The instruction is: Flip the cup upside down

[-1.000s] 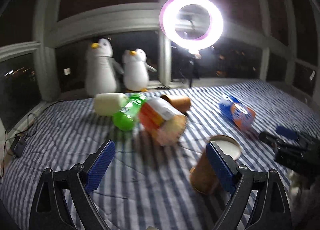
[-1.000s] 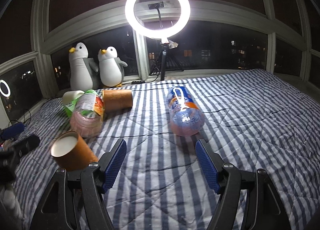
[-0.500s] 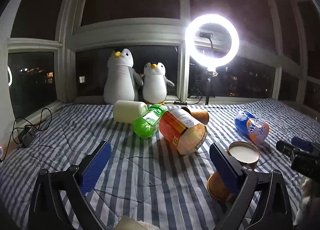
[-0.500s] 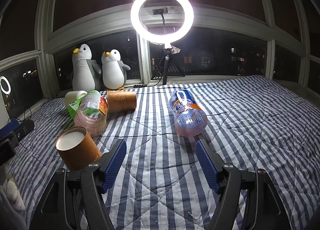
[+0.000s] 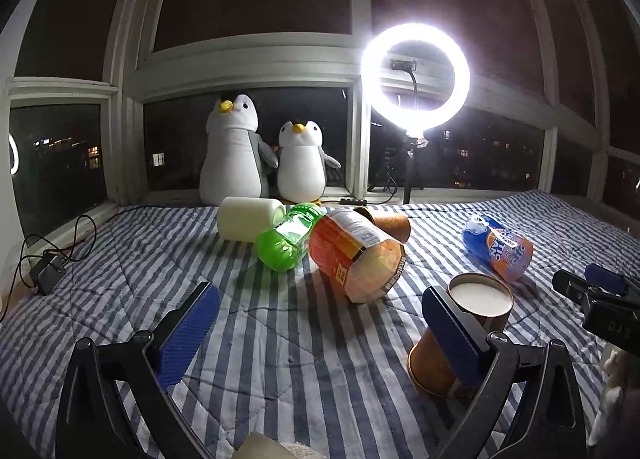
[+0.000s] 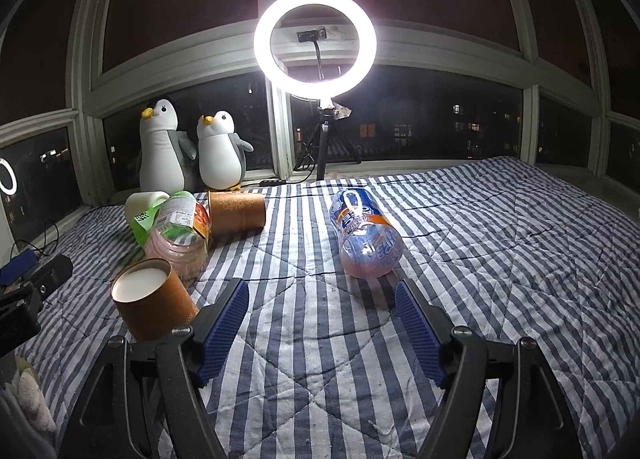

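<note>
A brown paper cup [image 5: 476, 311] stands on the striped bedspread with a flat white disc facing up, its wider end down; it leans slightly. It also shows in the right wrist view [image 6: 154, 305]. My left gripper [image 5: 316, 333] is open and empty; its right finger [image 5: 452, 333] stands in front of the cup, and I cannot tell if they touch. My right gripper [image 6: 322, 329] is open and empty, just right of the cup. A second brown cup [image 6: 238, 211] lies on its side farther back.
An orange-labelled bottle [image 5: 356, 255], a green bottle [image 5: 288, 237], a white cup [image 5: 246, 217] and a blue-orange bottle [image 5: 498, 247] lie on the bed [image 5: 304, 371]. Two plush penguins [image 5: 236, 151] and a ring light [image 5: 414, 77] stand at the window. A charger and cable [image 5: 46, 267] lie left.
The left wrist view has steadied and shifted, so the cup sits lower right by the right finger. The cup stands still. The right gripper has barely moved.
</note>
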Motion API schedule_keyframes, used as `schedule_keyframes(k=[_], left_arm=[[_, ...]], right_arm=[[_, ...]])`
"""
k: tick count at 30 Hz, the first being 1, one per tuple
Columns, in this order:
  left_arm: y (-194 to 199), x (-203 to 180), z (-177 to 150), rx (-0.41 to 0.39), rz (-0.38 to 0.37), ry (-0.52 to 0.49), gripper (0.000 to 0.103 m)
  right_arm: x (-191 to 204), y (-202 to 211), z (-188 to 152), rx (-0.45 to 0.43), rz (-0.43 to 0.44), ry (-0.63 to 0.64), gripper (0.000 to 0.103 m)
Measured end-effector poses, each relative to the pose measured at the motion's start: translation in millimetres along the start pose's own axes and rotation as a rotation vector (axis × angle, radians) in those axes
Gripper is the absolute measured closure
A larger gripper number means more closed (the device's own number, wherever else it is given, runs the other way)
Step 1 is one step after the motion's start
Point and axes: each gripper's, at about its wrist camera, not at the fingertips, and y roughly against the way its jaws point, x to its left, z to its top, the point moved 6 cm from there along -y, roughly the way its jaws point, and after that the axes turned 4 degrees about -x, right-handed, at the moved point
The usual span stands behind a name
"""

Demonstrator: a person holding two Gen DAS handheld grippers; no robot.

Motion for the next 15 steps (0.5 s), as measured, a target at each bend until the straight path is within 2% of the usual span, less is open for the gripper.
schedule_keyframes(k=[15], left_arm=[[-1.0, -0.8, -0.8, 0.003, 0.002, -0.007, 0.001]], right_arm=[[-2.2, -3.3, 0.1, 0.004, -0.002, -0.004, 0.03]])
